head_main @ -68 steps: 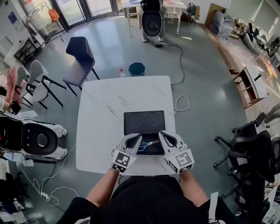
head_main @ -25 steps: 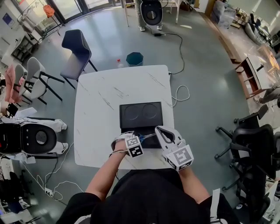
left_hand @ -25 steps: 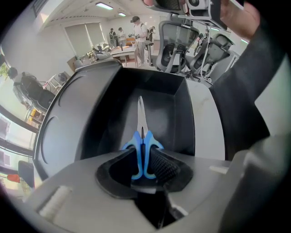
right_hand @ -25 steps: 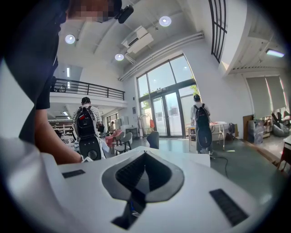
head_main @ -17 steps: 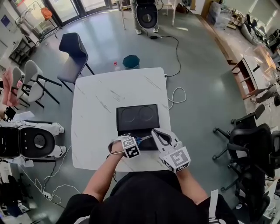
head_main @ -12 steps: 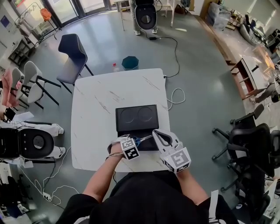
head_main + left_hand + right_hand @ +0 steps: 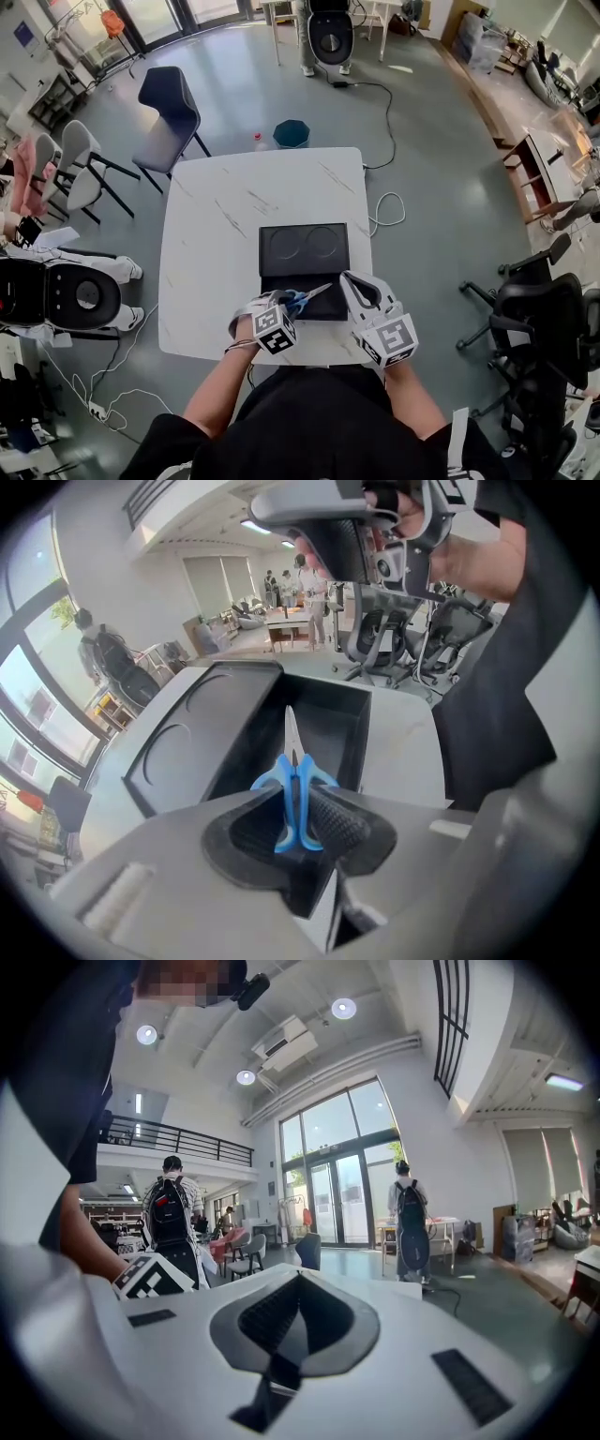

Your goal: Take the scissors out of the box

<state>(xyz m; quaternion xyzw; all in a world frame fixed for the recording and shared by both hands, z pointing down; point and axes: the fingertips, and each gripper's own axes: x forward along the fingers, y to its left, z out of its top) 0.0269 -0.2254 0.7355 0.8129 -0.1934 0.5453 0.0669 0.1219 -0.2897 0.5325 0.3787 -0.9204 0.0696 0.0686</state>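
your left hand-held gripper (image 7: 298,810) is clamped on the blue plastic handles of the scissors (image 7: 292,778), slim metal blades pointing out over the open half of the matte black box (image 7: 305,267) on the white marbled surface (image 7: 225,216). your right hand-held gripper (image 7: 298,1302), jaws together on nothing, sits at the box's near right corner.

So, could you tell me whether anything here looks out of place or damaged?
Nothing looks spilled or damaged. The blue scissors are clamped by their handles in the jaws of the left gripper, blades pointing over the open black box, which sits squarely on the table.
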